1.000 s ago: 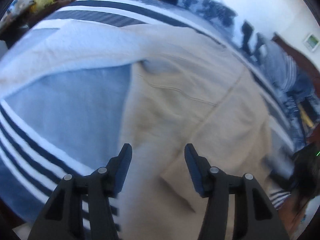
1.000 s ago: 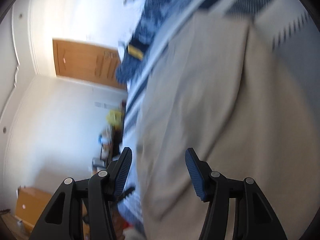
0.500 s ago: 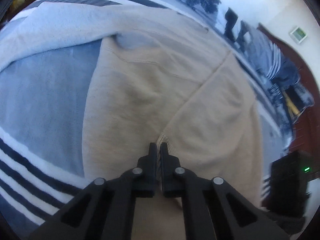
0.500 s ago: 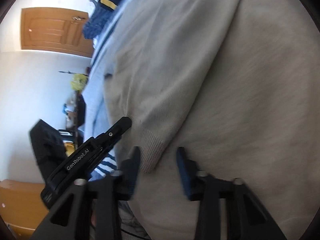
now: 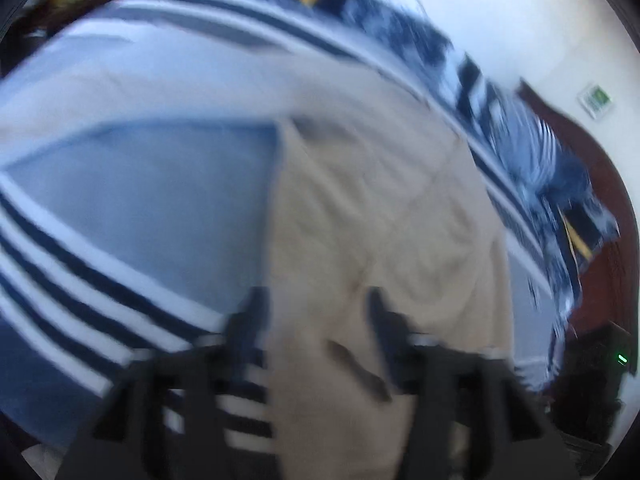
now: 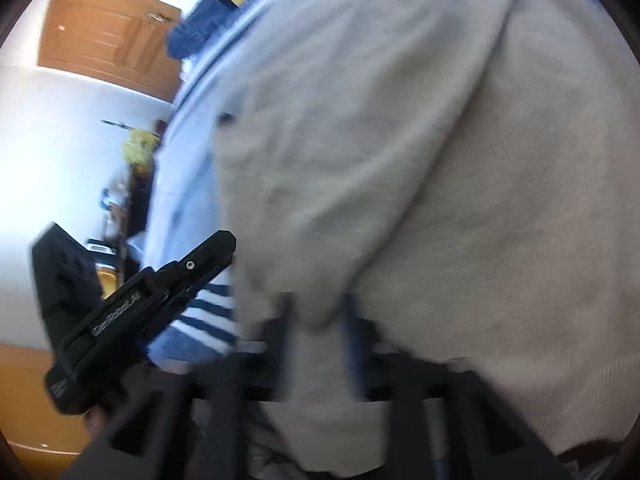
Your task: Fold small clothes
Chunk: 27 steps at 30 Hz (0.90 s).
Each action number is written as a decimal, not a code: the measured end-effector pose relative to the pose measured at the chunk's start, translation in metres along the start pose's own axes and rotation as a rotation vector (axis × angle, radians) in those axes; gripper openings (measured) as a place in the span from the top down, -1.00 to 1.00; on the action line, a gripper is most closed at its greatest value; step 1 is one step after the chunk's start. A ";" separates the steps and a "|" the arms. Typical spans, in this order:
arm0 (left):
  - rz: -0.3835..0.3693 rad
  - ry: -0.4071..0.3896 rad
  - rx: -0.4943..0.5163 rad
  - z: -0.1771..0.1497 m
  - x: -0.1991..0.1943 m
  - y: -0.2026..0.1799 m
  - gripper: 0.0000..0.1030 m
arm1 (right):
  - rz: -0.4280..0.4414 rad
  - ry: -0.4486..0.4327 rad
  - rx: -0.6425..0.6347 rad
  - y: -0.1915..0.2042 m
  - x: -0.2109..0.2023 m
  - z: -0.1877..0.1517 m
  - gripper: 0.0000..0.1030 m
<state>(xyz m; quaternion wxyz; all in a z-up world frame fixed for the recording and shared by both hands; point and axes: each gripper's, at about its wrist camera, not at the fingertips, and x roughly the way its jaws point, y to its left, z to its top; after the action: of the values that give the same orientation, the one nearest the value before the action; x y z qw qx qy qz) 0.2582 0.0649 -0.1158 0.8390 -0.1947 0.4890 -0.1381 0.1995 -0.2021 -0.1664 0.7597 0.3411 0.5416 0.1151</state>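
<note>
The beige garment (image 5: 384, 216) lies spread on the blanket (image 5: 132, 184), a blue one with dark and white stripes, and it fills most of both views. In the left wrist view the left gripper (image 5: 316, 312) hangs over the garment's near edge with its jaws apart; they have just been opening, and only flat cloth shows below the gap, nothing pinched. The frame is blurred, so the fingertips are soft shapes. The garment's left edge runs straight up from the left finger, with bare blanket beside it.

Over to the right wrist view: the right gripper (image 6: 318, 320) has also just been opening its jaws, and a rounded fold of the garment (image 6: 400, 160) sits between the two fingers. Whether the pads touch that fold, the blur does not let me tell; the gap looks moderate rather than wide. The left gripper (image 6: 160, 292) shows here too, a black tool at the left, just beside the garment's edge over the striped blanket (image 6: 208, 312). Beyond it, a wooden door (image 6: 108, 36) in a white wall.
</note>
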 end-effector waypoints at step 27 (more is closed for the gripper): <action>0.076 -0.289 -0.965 0.062 -0.058 0.324 0.01 | 0.109 0.058 -0.313 0.181 0.084 0.033 -0.47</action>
<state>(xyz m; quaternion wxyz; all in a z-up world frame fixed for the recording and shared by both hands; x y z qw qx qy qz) 0.2982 0.3884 -0.1932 0.7171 -0.5593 0.3826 0.1627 0.2974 -0.0350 -0.1062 0.7801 0.2439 0.5196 0.2489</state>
